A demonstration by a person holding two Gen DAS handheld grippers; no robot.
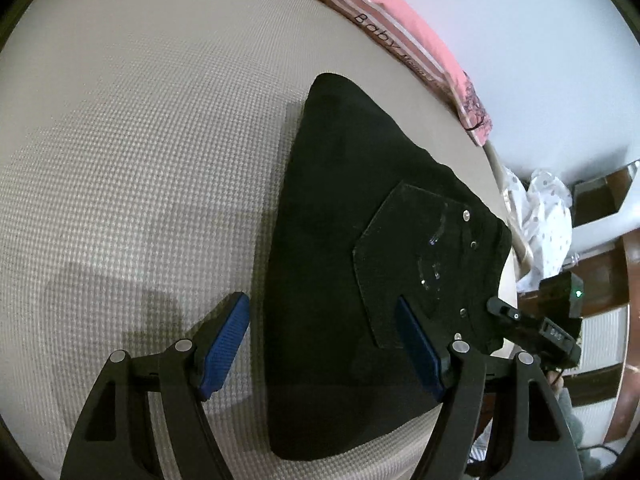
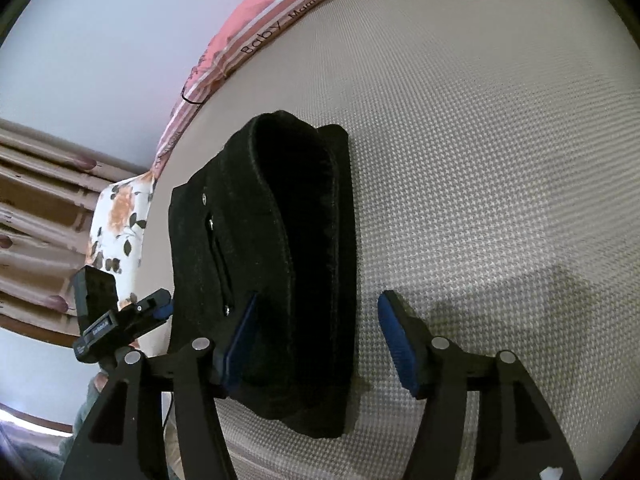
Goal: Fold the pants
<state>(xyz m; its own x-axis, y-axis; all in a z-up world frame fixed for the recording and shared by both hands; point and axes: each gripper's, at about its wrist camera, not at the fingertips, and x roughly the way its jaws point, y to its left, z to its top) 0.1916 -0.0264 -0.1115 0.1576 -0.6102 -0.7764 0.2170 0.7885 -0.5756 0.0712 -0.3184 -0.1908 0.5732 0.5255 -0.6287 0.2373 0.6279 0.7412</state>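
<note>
I am holding both grippers over the mattress (image 1: pixel 120 160) with nothing in either: the left gripper (image 1: pixel 320 344) is standing with its fingers well apart, one blue pad over bare mattress and the other over the pants (image 1: pixel 332 240), and the right gripper (image 2: pixel 316 340) is spread just as wide, its left pad over the pants (image 2: pixel 280 260) and its right pad over the mattress (image 2: pixel 500 160). The pants are lying as a dark folded bundle near the mattress edge that runs along the pink blanket (image 1: pixel 400 20), back pocket (image 1: pixel 420 264) and rivets facing up, and the fold at the far end is looking open and rounded in the right view, not pressed flat. As I judge it, the folding is well along and what is left is a last fold or a tidy-up. The risk I am watching is pinching only the top layer: with thick fabric stacked like this, a shallow bite would peel one layer back and undo the fold. The bundle is also sitting close to that edge, so a drag toward it could be pulling a corner off. The two grippers are near each other, the left one showing beside the pants in the right view, so closing in together could be knocking them.
</note>
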